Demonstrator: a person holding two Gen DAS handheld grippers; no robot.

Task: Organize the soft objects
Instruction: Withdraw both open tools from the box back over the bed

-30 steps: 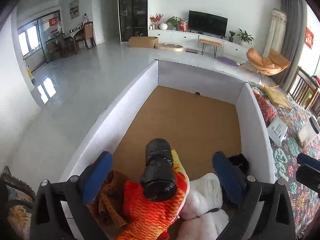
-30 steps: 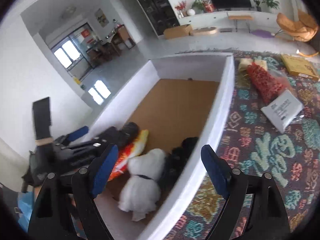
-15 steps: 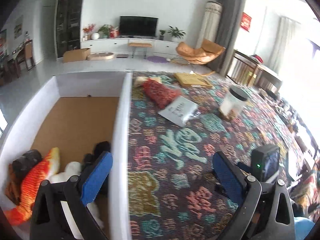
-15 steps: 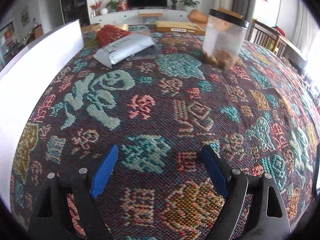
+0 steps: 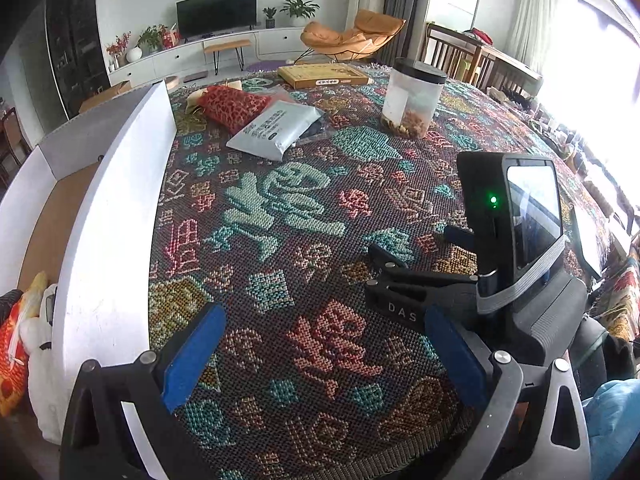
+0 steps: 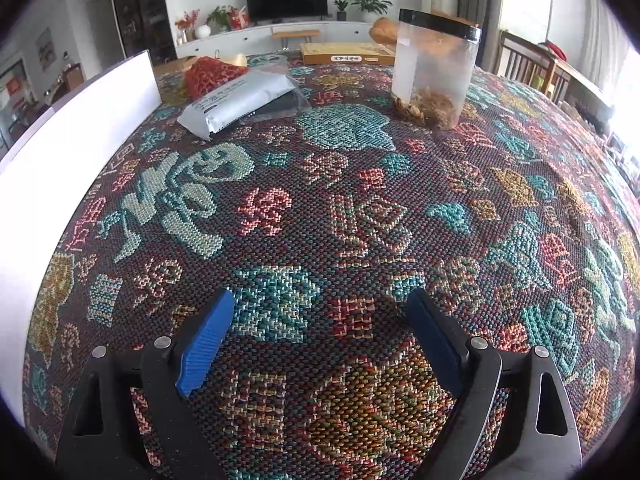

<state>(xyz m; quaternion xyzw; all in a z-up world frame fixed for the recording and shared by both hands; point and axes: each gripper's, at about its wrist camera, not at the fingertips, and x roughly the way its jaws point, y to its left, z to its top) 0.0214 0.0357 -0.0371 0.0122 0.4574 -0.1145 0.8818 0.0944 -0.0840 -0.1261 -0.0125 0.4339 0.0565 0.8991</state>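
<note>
A white-walled box (image 5: pixel 108 216) stands at the table's left side; an orange fish plush (image 5: pixel 14 344) and a white plush (image 5: pixel 40 380) lie in its near corner. My left gripper (image 5: pixel 320 354) is open and empty over the patterned tablecloth, just right of the box wall. My right gripper (image 6: pixel 320 334) is open and empty, low over the cloth; its body shows in the left wrist view (image 5: pixel 500 264). A red mesh bag (image 5: pixel 230 106) and a grey soft packet (image 5: pixel 276 128) lie far ahead on the table; the packet also shows in the right wrist view (image 6: pixel 236 100).
A clear jar with a black lid (image 6: pixel 434 70) stands at the far middle of the table. A flat yellow box (image 5: pixel 328 76) lies at the far edge. The box wall (image 6: pixel 60 168) runs along the left. Chairs stand to the right beyond the table.
My left gripper has left the box and swung right over the tablecloth. My right gripper has also swung from the box's edge to the table and settled lower.
</note>
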